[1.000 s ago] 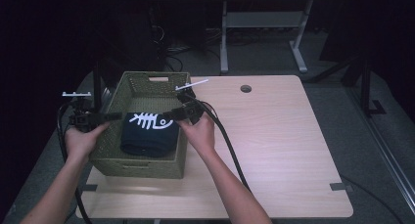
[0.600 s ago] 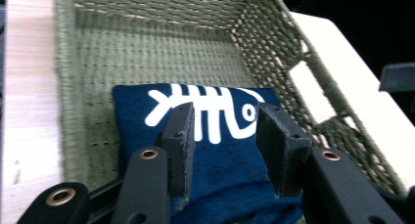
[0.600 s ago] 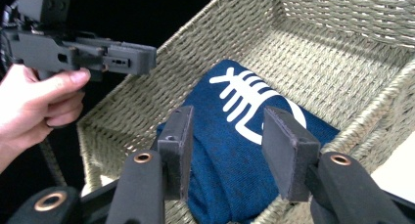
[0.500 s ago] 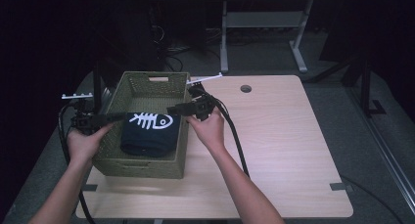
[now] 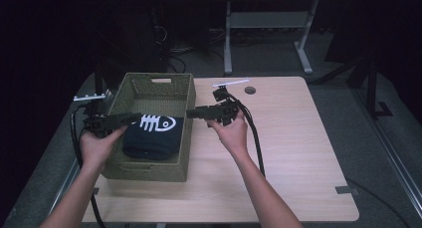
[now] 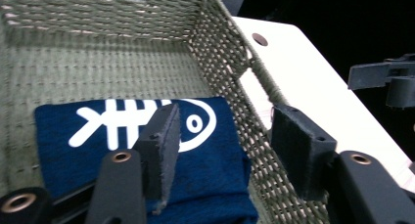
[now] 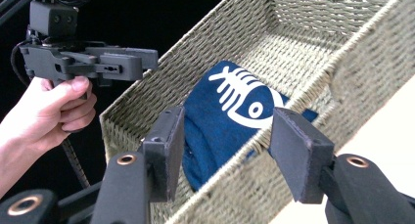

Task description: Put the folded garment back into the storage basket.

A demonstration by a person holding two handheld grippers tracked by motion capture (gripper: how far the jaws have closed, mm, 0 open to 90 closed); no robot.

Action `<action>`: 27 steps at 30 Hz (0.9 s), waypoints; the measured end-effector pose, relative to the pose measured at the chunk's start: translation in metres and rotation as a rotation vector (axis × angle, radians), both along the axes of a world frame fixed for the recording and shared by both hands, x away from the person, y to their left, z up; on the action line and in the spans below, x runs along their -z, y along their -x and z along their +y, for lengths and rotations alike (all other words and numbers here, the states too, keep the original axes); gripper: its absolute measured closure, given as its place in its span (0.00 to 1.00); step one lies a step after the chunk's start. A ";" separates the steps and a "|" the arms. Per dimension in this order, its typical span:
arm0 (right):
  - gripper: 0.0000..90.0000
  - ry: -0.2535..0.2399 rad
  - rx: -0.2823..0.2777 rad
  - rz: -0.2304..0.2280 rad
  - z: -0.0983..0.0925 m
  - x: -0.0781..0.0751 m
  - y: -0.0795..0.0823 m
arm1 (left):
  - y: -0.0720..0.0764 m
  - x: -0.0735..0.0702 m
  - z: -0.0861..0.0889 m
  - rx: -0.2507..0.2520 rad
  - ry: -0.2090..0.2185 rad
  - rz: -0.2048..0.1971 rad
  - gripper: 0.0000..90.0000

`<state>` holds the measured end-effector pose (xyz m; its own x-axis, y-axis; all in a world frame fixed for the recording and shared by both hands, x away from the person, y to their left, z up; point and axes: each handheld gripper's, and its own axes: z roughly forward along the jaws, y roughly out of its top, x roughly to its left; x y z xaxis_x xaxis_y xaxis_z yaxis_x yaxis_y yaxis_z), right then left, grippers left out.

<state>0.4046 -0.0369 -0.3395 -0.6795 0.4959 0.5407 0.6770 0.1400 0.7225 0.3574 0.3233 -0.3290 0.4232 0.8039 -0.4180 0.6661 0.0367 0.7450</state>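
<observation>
One basket [image 5: 149,91], one cloth [image 5: 152,136], two tongs and two hands are on show above one tabletop [image 5: 288,153]. The basket is olive-green wicker, rectangular, with a slot handle cut in its far end wall, and it stands on the left part of the tabletop. The cloth is the single thing inside it: a dark navy fabric folded into a thick, soft-edged block, lying flat on the basket floor toward the near end, with one white fish-skeleton print on top, its head and round eye toward the basket's right wall. In the left gripper view the cloth's near corner sits just below the left tongs [image 6: 222,150], whose pads are apart with nothing pinched between them; the jaws have just been opening. The left tongs [image 5: 130,118] reach over the basket's left rim from the left hand [image 5: 99,146]. The right tongs [image 5: 191,113], held by the right hand [image 5: 231,133], hover by the basket's right wall with jaws apart and gripping nothing; they too have just been opening. In the right gripper view the wall's rim crosses between those pads.
</observation>
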 end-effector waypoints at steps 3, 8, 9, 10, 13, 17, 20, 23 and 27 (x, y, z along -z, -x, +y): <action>0.48 -0.002 0.003 -0.008 -0.011 0.001 0.001 | 0.001 -0.002 -0.008 0.019 0.003 -0.010 0.44; 0.45 -0.009 0.020 -0.006 -0.029 0.001 0.006 | 0.004 -0.004 -0.024 0.042 0.007 -0.027 0.41; 0.45 -0.010 0.024 -0.006 -0.034 0.001 0.006 | 0.005 -0.004 -0.027 0.046 0.006 -0.028 0.40; 0.44 -0.010 0.028 -0.009 -0.038 0.001 0.007 | 0.005 -0.004 -0.031 0.052 0.001 -0.032 0.39; 0.43 -0.018 0.040 -0.004 -0.050 0.002 0.010 | 0.005 -0.003 -0.040 0.064 0.004 -0.031 0.37; 0.42 -0.022 0.056 -0.011 -0.065 0.004 0.013 | 0.006 -0.004 -0.052 0.087 0.015 -0.043 0.36; 0.42 -0.019 0.069 -0.016 -0.076 0.005 0.016 | 0.007 -0.004 -0.063 0.097 0.021 -0.039 0.34; 0.41 -0.021 0.088 -0.016 -0.089 0.006 0.021 | 0.009 -0.004 -0.075 0.118 0.010 -0.047 0.32; 0.41 -0.012 0.111 -0.015 -0.108 0.007 0.027 | 0.009 -0.002 -0.091 0.146 0.009 -0.049 0.29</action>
<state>0.3779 -0.1446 -0.3464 -0.6290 0.5617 0.5375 0.6769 0.0558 0.7339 0.3484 0.2318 -0.3266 0.5556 0.7286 -0.4007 0.6274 -0.0511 0.7770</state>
